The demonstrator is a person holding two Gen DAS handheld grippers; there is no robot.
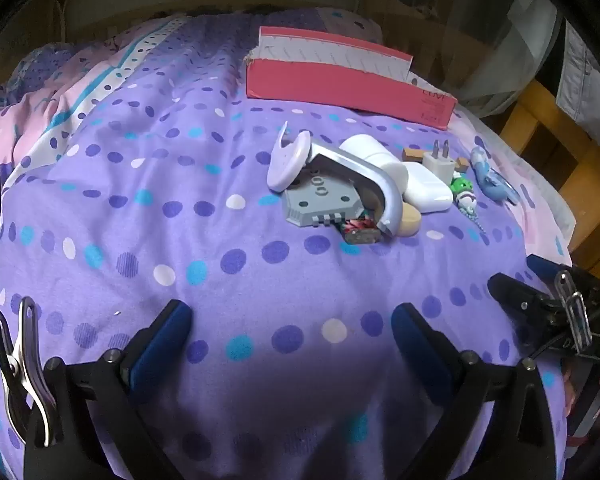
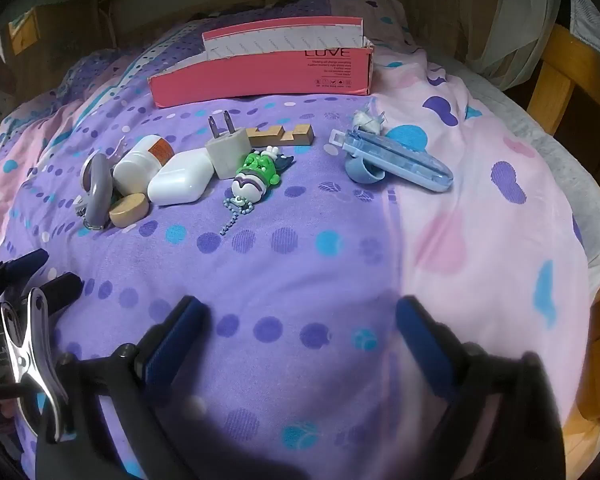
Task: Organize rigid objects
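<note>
1. Purple polka-dot bedspread (image 2: 284, 264) across a bed, pink patterned panel at 3 o'clock in right wrist view; wooden frame (image 2: 556, 80) beyond.
2. Open pink cardboard box (image 2: 260, 76) at 12 o'clock, well apart from both grippers.
3. Clutter in a loose row below box: white plastic bottle with orange label (image 2: 140, 164), white rounded case (image 2: 180, 182), white two-prong plug adapter (image 2: 228, 152), notched wooden block (image 2: 284, 136), green-and-white toy keychain on bead chain (image 2: 256, 178), round wooden disc (image 2: 129, 209), curved grey handle (image 2: 98, 188).
4. Pale blue plastic case with ring (image 2: 396, 162) at 1 o'clock, apart from the row.
5. Left gripper (image 1: 292, 332): jaws wide, nothing between, over bare spread.
6. Right gripper (image 2: 300, 328): jaws wide, empty.
</note>
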